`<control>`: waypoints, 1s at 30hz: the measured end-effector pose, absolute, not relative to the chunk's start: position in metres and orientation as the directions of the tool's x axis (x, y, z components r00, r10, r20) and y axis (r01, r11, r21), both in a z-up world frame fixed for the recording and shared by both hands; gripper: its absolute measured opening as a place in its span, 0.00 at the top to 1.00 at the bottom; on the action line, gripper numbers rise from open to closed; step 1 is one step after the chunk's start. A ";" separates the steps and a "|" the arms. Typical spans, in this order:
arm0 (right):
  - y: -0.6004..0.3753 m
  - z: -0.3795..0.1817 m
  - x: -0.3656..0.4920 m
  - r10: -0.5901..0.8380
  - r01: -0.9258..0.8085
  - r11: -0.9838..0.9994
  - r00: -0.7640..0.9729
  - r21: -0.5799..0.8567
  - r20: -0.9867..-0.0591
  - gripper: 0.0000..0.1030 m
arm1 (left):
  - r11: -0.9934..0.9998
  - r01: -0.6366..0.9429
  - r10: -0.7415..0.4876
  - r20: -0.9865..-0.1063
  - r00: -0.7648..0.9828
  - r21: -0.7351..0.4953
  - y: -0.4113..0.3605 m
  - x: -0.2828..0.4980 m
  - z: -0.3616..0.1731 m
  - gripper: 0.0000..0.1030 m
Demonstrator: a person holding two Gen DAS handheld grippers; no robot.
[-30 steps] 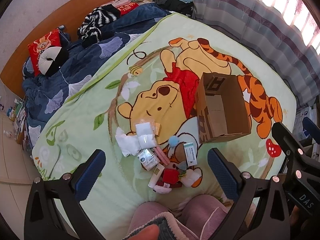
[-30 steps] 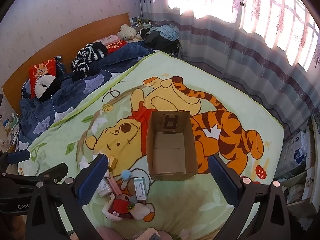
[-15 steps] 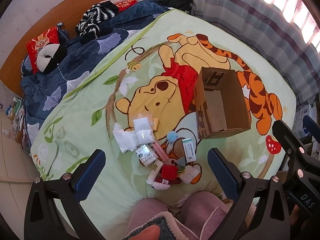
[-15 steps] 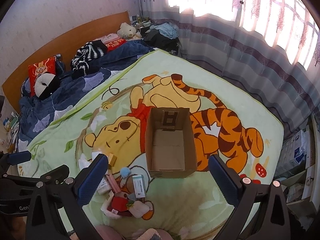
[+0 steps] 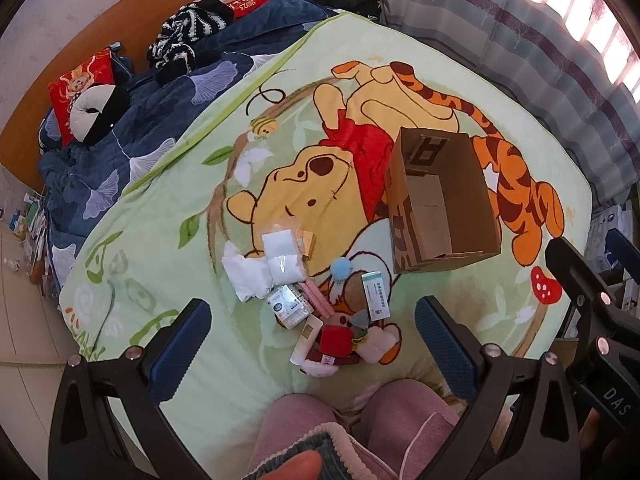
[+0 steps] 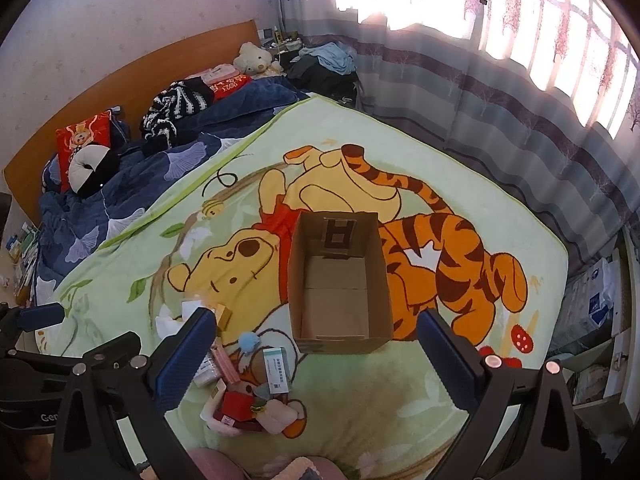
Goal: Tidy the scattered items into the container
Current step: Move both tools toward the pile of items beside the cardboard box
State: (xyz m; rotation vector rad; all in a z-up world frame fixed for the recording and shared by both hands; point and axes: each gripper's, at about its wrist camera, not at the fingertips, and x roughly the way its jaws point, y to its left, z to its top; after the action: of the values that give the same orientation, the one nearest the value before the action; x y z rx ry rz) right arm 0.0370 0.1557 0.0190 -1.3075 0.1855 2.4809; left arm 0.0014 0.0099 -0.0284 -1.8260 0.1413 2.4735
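On the blanket [image 5: 168, 264] sits a cardboard box [image 5: 442, 200], upright, top open, nothing inside but its bare floor flaps. Left of its near corner, apart from it, the pile [image 5: 320, 300]: white packets [image 5: 282, 254], cotton swab tub [image 5: 290, 305], pink sticks [image 5: 316, 298], blue pompom [image 5: 341, 269], green-white carton [image 5: 375, 294], white tube [image 5: 306, 340], red box [image 5: 336, 338], pink plush bits [image 5: 378, 344] (several overlap, some too small to identify). Everything in the pile lies on the blanket, none in the box.

Left gripper [image 5: 310, 334] hangs over the pile, fingers wide apart, holding nothing. Right gripper [image 6: 316, 350] hangs over the box's near edge, fingers likewise spread and empty. Person's pink-clad knees [image 5: 352, 416] rest at the blanket's near edge, just below the pile. Striped curtain [image 6: 520, 120] runs along the far side.
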 end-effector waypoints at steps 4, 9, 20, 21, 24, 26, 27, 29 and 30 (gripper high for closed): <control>0.158 0.015 0.036 0.224 -0.348 -0.937 -0.518 -0.036 -0.825 0.00 | -0.993 -0.112 -0.003 -0.958 -0.285 0.037 0.013 -0.001 -0.032 0.00; 0.161 0.013 0.035 0.220 -0.347 -0.937 -0.515 -0.033 -0.828 0.00 | -0.992 -0.118 -0.003 -0.960 -0.279 0.037 0.015 -0.005 -0.034 0.00; 0.169 0.006 0.036 0.215 -0.347 -0.937 -0.503 -0.033 -0.837 0.00 | -0.991 -0.130 -0.001 -0.965 -0.262 0.036 0.022 -0.013 -0.041 0.00; 0.171 0.005 0.036 0.215 -0.346 -0.938 -0.502 -0.034 -0.838 0.00 | -0.991 -0.131 -0.001 -0.966 -0.260 0.036 0.023 -0.013 -0.042 0.00; 0.174 0.001 0.036 0.215 -0.339 -0.940 -0.501 -0.039 -0.838 0.00 | -0.991 -0.128 0.003 -0.966 -0.257 0.031 0.026 -0.014 -0.047 0.00; 0.177 -0.004 0.036 0.212 -0.330 -0.943 -0.498 -0.042 -0.841 0.00 | -0.992 -0.124 0.010 -0.967 -0.254 0.023 0.028 -0.015 -0.052 0.00; 0.178 -0.008 0.036 0.213 -0.326 -0.944 -0.495 -0.046 -0.843 0.00 | -0.993 -0.120 0.013 -0.967 -0.253 0.018 0.029 -0.014 -0.057 0.00; 0.180 -0.018 0.036 0.211 -0.317 -0.947 -0.488 -0.054 -0.847 0.00 | -0.992 -0.125 0.016 -0.969 -0.248 0.015 0.031 -0.014 -0.066 0.00; 0.181 -0.024 0.036 0.205 -0.311 -0.949 -0.484 -0.052 -0.851 0.00 | -0.992 -0.125 0.012 -0.970 -0.245 0.019 0.033 -0.013 -0.072 0.00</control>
State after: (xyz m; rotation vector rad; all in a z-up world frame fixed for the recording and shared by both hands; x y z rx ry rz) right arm 0.0364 0.1810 -0.0242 -1.3946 0.1567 2.4697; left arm -0.0130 0.0332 -0.0720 -1.8745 0.1408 2.4081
